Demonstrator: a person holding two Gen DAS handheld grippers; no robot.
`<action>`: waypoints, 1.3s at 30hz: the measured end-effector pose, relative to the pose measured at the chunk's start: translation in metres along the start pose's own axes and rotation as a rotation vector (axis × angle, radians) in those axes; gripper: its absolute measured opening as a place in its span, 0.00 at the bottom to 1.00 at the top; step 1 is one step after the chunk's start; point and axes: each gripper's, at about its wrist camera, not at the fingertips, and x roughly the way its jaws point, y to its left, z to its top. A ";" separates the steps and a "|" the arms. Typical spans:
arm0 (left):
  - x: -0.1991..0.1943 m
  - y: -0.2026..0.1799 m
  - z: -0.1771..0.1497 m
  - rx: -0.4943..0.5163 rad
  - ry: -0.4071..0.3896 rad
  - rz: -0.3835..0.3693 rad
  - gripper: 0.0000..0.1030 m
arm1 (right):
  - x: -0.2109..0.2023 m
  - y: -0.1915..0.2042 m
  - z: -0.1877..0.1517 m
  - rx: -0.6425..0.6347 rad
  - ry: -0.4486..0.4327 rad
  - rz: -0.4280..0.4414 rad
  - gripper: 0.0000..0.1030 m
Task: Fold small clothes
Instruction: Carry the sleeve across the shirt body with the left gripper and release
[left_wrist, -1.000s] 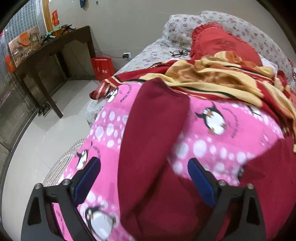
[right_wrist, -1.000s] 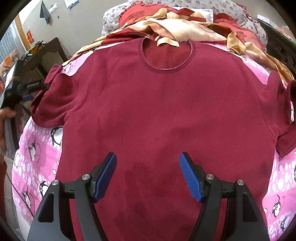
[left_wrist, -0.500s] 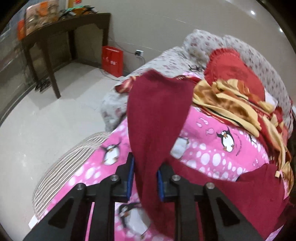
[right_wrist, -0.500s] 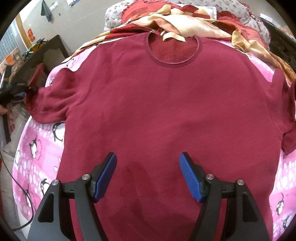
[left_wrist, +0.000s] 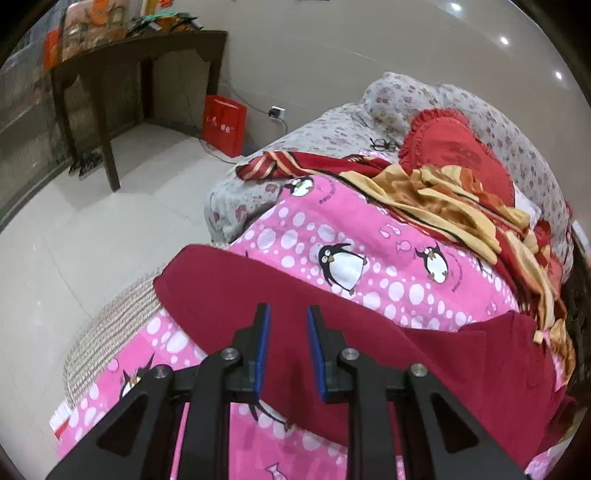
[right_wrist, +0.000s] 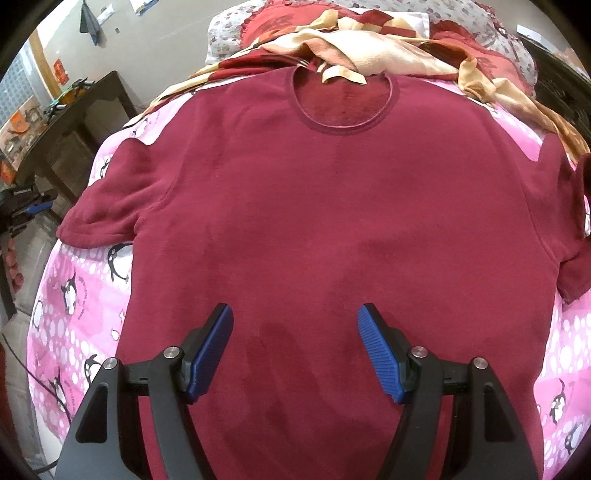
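A dark red T-shirt (right_wrist: 332, 206) lies flat, front up, on a pink penguin-print blanket (right_wrist: 74, 295), its neck toward the far end. My right gripper (right_wrist: 295, 314) is open and empty above the shirt's lower middle. In the left wrist view my left gripper (left_wrist: 288, 314) hovers over the shirt's left sleeve (left_wrist: 258, 295), jaws a narrow gap apart with nothing between them. The sleeve lies spread on the blanket (left_wrist: 369, 258). The left gripper also shows in the right wrist view (right_wrist: 33, 203), off the bed's left edge.
A red-and-gold striped cloth (left_wrist: 443, 199) and a red pillow (left_wrist: 454, 147) lie bunched at the head of the bed. A dark wooden table (left_wrist: 110, 66) and a red bag (left_wrist: 225, 125) stand on the tiled floor to the left. A woven mat (left_wrist: 110, 325) lies beside the bed.
My left gripper shut on the sleeve, pulled it out to the left, then let it go; the sleeve now lies spread flat. The right gripper stayed open above the shirt.
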 end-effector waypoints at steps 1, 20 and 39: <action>-0.002 0.006 -0.001 -0.027 -0.002 -0.001 0.27 | -0.001 0.001 0.001 -0.005 -0.002 0.000 0.85; 0.038 0.047 -0.029 -0.179 0.071 0.061 0.64 | 0.003 0.021 0.011 -0.066 0.009 -0.011 0.85; 0.046 0.031 -0.022 -0.092 0.052 0.122 0.30 | 0.003 0.007 0.007 -0.030 0.017 -0.016 0.85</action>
